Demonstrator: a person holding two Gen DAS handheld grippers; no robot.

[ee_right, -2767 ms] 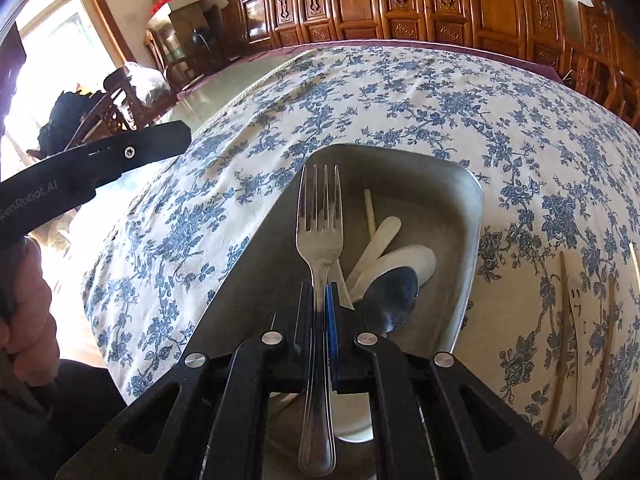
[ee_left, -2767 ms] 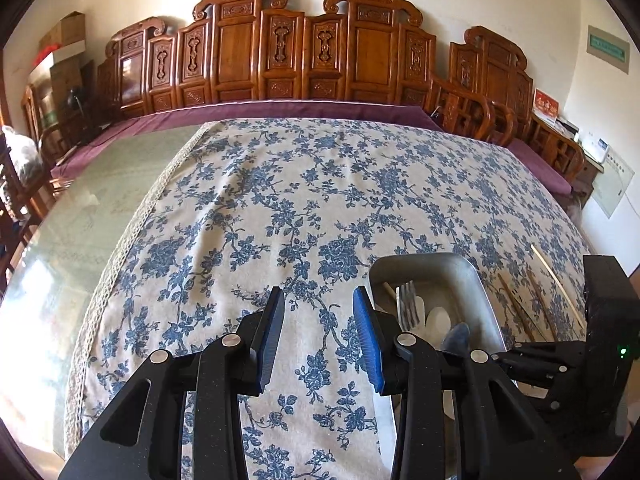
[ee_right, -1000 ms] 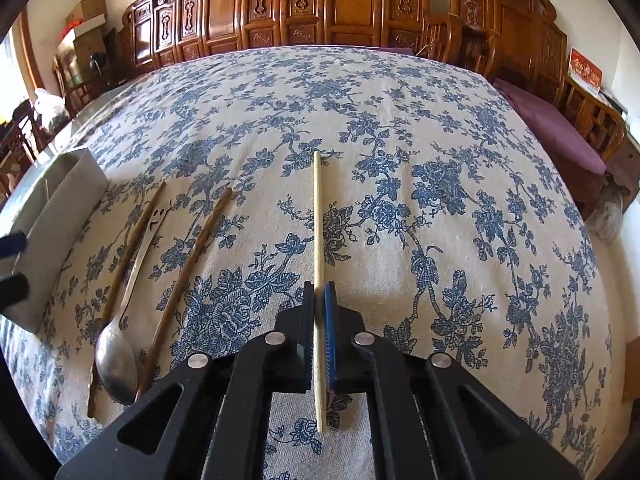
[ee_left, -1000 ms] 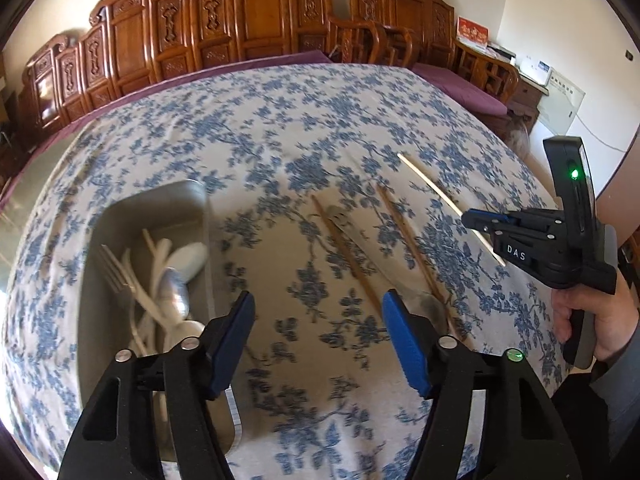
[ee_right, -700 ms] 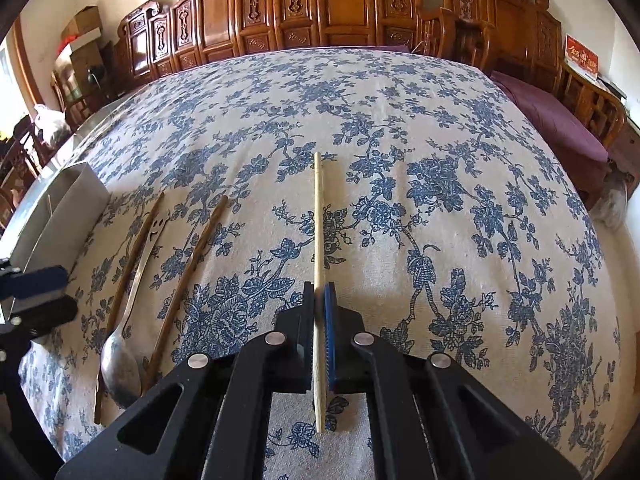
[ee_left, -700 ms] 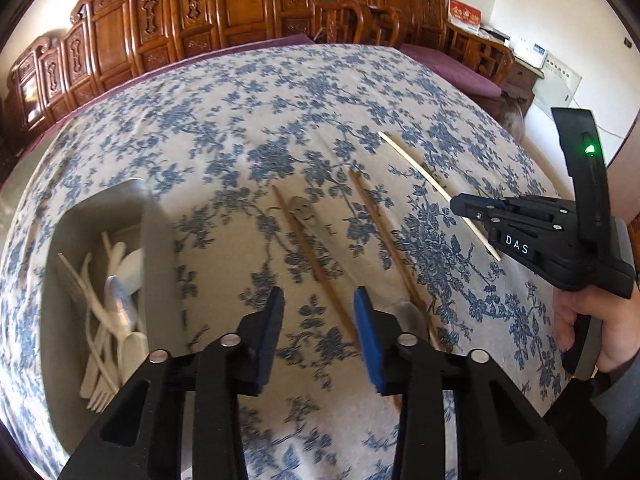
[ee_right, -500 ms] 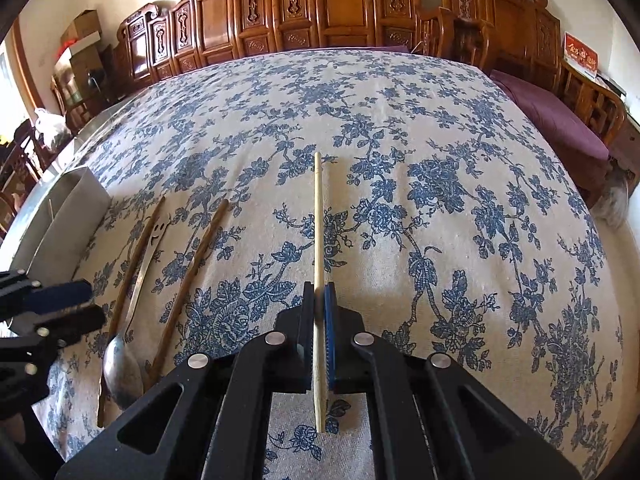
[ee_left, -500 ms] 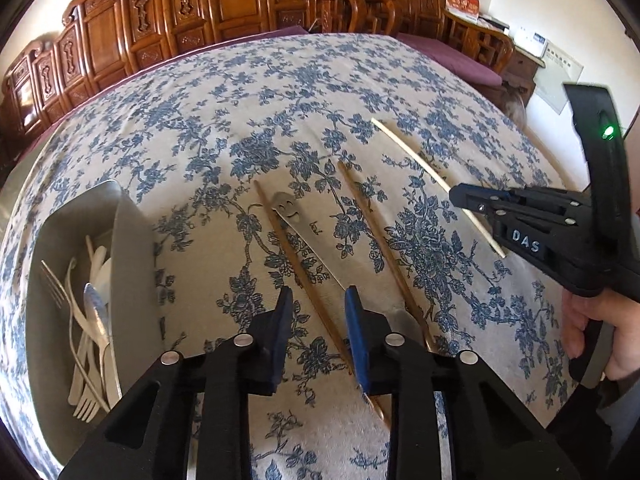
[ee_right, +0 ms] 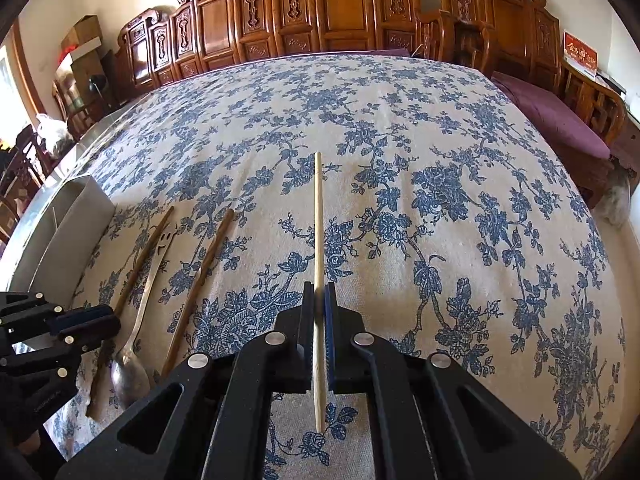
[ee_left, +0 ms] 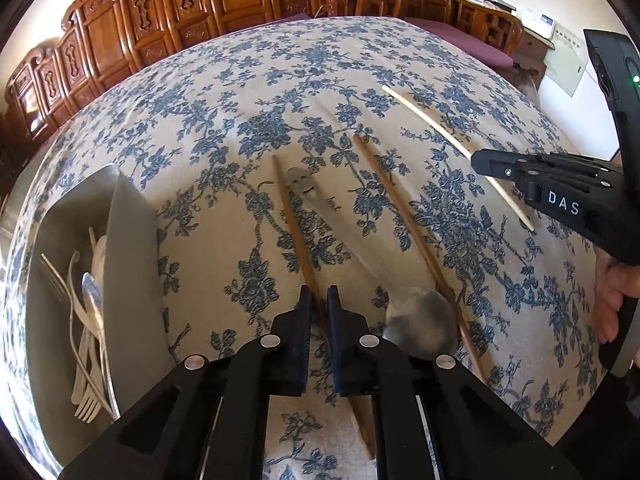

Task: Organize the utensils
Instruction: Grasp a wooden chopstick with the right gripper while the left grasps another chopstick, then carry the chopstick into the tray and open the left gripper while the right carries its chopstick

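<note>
My right gripper (ee_right: 319, 296) is shut on a pale chopstick (ee_right: 318, 216), held just above the cloth; it also shows in the left wrist view (ee_left: 440, 132). My left gripper (ee_left: 317, 300) has closed around a dark brown chopstick (ee_left: 294, 224) lying on the tablecloth. A second brown chopstick (ee_left: 404, 220) and a metal spoon (ee_left: 420, 316) with a smiley handle lie to its right. A metal tray (ee_left: 132, 264) at the left holds a fork, spoons and pale utensils.
The blue floral tablecloth (ee_right: 440, 184) covers the wide table. Carved wooden chairs (ee_right: 336, 4) line the far edge. The tray's wall (ee_right: 76, 216) stands at the left. The table's right edge drops toward a purple cushion (ee_right: 560, 116).
My left gripper swung from the tray to the brown chopstick, lowered, and its jaws narrowed from wide open to closed on it. The right gripper keeps holding the pale chopstick, almost still.
</note>
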